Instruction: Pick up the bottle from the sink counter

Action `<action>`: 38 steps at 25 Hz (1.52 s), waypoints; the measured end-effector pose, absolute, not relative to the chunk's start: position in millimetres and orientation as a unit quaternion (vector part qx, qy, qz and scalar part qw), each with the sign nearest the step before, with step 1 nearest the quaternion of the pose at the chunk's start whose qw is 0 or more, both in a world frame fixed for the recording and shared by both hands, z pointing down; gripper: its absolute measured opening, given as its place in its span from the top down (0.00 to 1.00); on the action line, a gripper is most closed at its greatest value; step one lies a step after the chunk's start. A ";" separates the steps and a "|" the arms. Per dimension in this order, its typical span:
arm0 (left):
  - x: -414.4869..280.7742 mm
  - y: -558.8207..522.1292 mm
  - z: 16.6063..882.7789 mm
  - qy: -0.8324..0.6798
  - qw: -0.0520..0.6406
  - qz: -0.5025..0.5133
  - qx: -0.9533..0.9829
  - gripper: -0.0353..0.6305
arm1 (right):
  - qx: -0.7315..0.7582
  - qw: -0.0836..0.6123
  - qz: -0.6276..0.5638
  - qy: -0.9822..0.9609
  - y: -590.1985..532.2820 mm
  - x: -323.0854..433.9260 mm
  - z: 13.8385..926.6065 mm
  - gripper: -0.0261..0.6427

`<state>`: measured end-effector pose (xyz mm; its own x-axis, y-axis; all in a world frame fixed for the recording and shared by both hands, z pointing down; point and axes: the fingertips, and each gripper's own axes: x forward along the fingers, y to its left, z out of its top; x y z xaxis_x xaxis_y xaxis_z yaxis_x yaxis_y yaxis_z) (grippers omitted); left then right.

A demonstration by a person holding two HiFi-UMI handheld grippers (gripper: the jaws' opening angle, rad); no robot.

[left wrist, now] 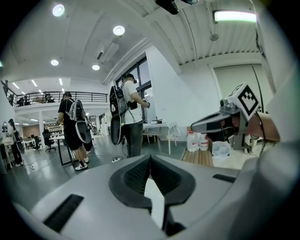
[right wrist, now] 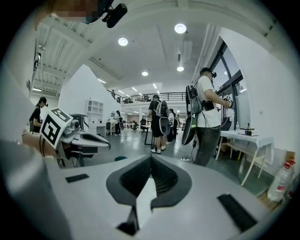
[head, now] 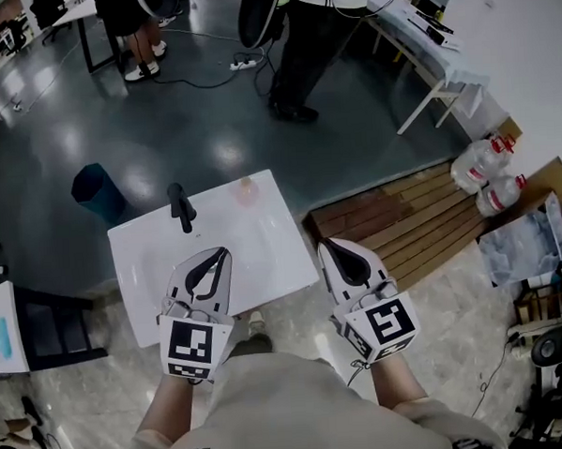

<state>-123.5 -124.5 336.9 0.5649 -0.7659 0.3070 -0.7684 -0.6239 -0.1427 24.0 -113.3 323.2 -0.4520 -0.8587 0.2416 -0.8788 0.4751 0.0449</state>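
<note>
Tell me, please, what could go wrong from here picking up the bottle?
The left hand-held gripper and the right hand-held gripper are shut; arriving so could knock the bottle over. It stands near the sink counter's far edge; a nudge might push it off.

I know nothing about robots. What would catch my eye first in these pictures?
Two white hand-held tools fill the bottom of the head view: the left gripper and right gripper, both empty with jaws together. Just ahead of them stands a white sink counter with a black faucet and a small pinkish bottle near its far edge. Off to the right, big plastic jugs lie by wooden planks.
</note>
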 end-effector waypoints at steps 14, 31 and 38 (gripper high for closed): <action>-140.6 -205.3 348.0 -0.434 0.007 0.172 0.884 0.94 | 0.532 0.126 0.048 -0.836 -195.5 15.7 333.6 0.97; -97.8 -265.5 356.5 -0.426 0.034 0.148 0.892 0.94 | 0.504 0.148 0.069 -0.848 -258.5 41.8 363.4 0.97; -76.1 -307.8 364.6 -0.424 0.015 0.160 0.891 0.79 | 0.485 0.153 0.057 -0.859 -290.3 40.8 373.1 0.97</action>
<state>-76.1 -307.8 364.6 0.5887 -0.7517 0.2972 -0.7613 -0.6392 -0.1089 40.8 -290.3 373.1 -0.4819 -0.8166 0.3178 -0.8512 0.5224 0.0515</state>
